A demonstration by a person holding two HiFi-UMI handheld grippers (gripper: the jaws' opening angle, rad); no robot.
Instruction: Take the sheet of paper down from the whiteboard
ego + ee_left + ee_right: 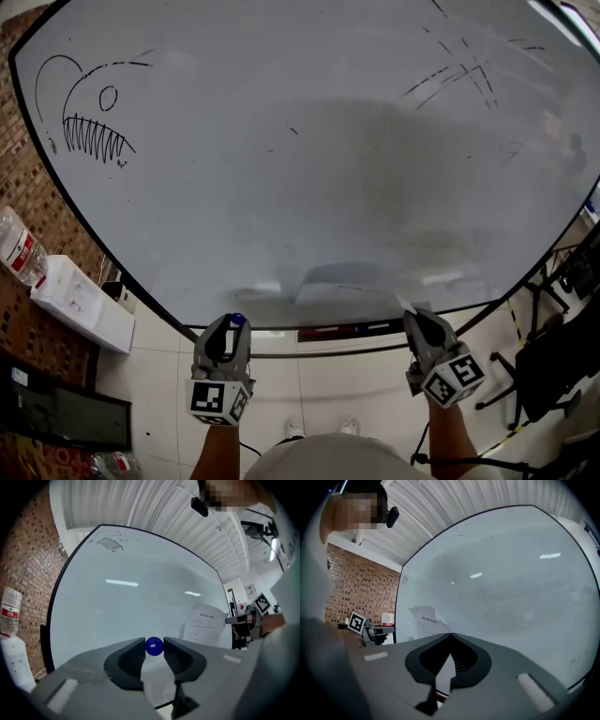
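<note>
The whiteboard (309, 159) fills most of the head view. My right gripper (412, 314) is low at its bottom edge, shut on a corner of the sheet of paper (342, 281), which shows pale against the board. In the right gripper view the jaws (450, 634) meet at their tips, and the printed sheet (424, 620) spreads up and left from them. My left gripper (234, 323) is level with it further left, shut on a small blue ball magnet (153, 646). The left gripper view also shows the sheet (204, 625) beside the right gripper (243, 620).
A toothed fish is drawn on the board's upper left (89, 122). A brick wall (23, 187), a water bottle (19, 248) and a white box (80, 300) are at the left. A black chair (553, 366) stands at the right. A red bar (328, 331) sits under the board's lower edge.
</note>
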